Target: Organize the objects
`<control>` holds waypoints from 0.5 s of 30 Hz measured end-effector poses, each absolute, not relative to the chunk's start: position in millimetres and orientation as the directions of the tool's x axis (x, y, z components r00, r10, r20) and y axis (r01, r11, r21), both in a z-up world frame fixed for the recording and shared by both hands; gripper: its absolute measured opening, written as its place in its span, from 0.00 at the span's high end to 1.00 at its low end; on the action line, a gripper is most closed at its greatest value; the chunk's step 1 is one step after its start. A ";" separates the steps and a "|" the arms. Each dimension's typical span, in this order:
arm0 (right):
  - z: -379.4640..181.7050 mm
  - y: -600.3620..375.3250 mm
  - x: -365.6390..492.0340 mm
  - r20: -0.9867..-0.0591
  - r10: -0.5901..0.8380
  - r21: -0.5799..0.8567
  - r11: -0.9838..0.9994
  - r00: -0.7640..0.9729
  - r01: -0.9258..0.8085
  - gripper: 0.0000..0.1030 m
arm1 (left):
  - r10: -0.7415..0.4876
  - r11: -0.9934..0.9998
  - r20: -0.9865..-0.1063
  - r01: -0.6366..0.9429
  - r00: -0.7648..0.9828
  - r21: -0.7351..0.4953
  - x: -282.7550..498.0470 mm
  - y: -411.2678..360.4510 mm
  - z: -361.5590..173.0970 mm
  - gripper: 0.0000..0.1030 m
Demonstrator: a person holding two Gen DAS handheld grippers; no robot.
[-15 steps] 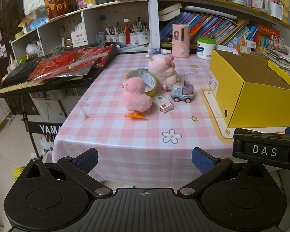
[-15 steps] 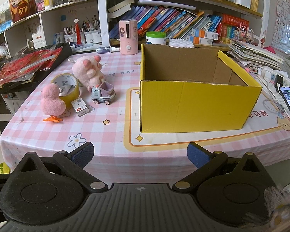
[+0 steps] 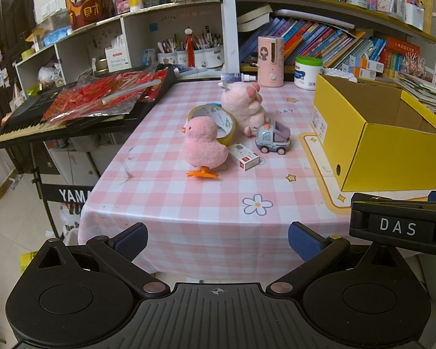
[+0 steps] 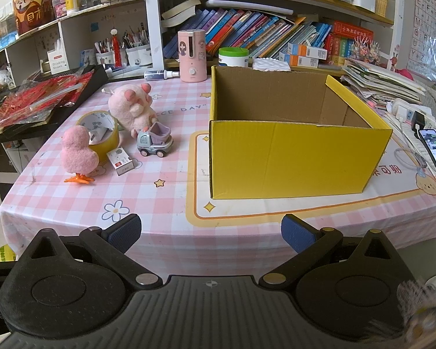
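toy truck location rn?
On the table, left of the yellow box in the right wrist view: the toy truck sits just in front of the pink plush.

Bare tablecloth [image 4: 72, 200] fronts toy cluster [image 4: 116, 133]; yellow box [image 4: 290, 160] blocks right.

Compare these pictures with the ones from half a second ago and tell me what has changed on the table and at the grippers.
Nothing has visibly changed. The pink chick, tape roll, plush pig, toy truck and small carton sit where they were, left of the yellow box, which looks empty. The left gripper and right gripper hang short of the table edge, jaws wide apart, holding nothing.
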State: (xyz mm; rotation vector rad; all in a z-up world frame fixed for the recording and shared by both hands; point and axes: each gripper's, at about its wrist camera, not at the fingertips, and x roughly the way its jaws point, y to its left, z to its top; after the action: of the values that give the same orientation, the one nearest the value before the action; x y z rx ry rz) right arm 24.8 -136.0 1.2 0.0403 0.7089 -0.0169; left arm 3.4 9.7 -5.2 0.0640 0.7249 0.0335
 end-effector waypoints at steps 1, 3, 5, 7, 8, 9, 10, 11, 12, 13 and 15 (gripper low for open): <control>0.7 -135.9 24.2 -0.650 -0.002 0.031 0.999 0.760 0.029 0.00 | 0.053 0.998 -0.662 -0.009 0.748 0.070 3.5 9.8 -5.1 0.00; 0.4 -136.0 24.4 -0.650 -0.001 0.032 0.999 0.760 0.029 0.00 | 0.053 0.998 -0.662 -0.009 0.748 0.070 3.4 9.7 -5.0 0.00; 0.5 -135.8 24.5 -0.651 -0.001 0.032 0.999 0.759 0.029 0.00 | 0.054 0.997 -0.661 -0.009 0.748 0.071 3.5 9.7 -5.2 0.00; 0.3 -135.7 24.9 -0.651 -0.001 0.032 0.999 0.759 0.029 0.00 | 0.054 0.997 -0.662 -0.008 0.748 0.072 4.3 9.6 -6.6 0.00; 0.3 -135.6 25.1 -0.651 -0.001 0.031 0.999 0.759 0.029 0.00 | 0.054 0.997 -0.662 -0.008 0.747 0.072 4.4 9.7 -7.1 0.00; 0.2 -135.5 25.2 -0.651 -0.002 0.031 0.999 0.759 0.029 0.00 | 0.053 0.997 -0.663 -0.008 0.747 0.071 4.2 9.7 -6.7 0.00; -0.3 -135.4 25.3 -0.651 -0.001 0.032 0.999 0.759 0.029 0.00 | 0.052 0.997 -0.663 -0.007 0.746 0.071 4.9 9.8 -7.1 0.00; -0.4 -135.2 25.4 -0.651 -0.001 0.032 0.999 0.759 0.029 0.00 | 0.053 0.997 -0.664 -0.007 0.746 0.071 5.0 9.7 -7.8 0.00; -0.5 -135.1 25.6 -0.651 -0.001 0.032 0.999 0.759 0.029 0.00 | 0.052 0.997 -0.664 -0.007 0.746 0.071 5.1 9.9 -7.4 0.00; -0.5 -135.1 25.7 -0.651 -0.002 0.031 0.999 0.759 0.030 0.00 | 0.052 0.997 -0.664 -0.006 0.746 0.071 5.0 10.0 -7.4 0.00; -0.5 -135.2 26.0 -0.652 -0.002 0.031 0.999 0.758 0.030 0.00 | 0.052 0.997 -0.664 -0.006 0.746 0.071 5.0 9.9 -7.4 0.00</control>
State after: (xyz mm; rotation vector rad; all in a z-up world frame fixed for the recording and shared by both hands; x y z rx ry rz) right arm 26.0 -135.2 -0.5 0.0407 0.7099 -0.0175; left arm 5.0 9.9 -7.4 0.0656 0.7280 0.0320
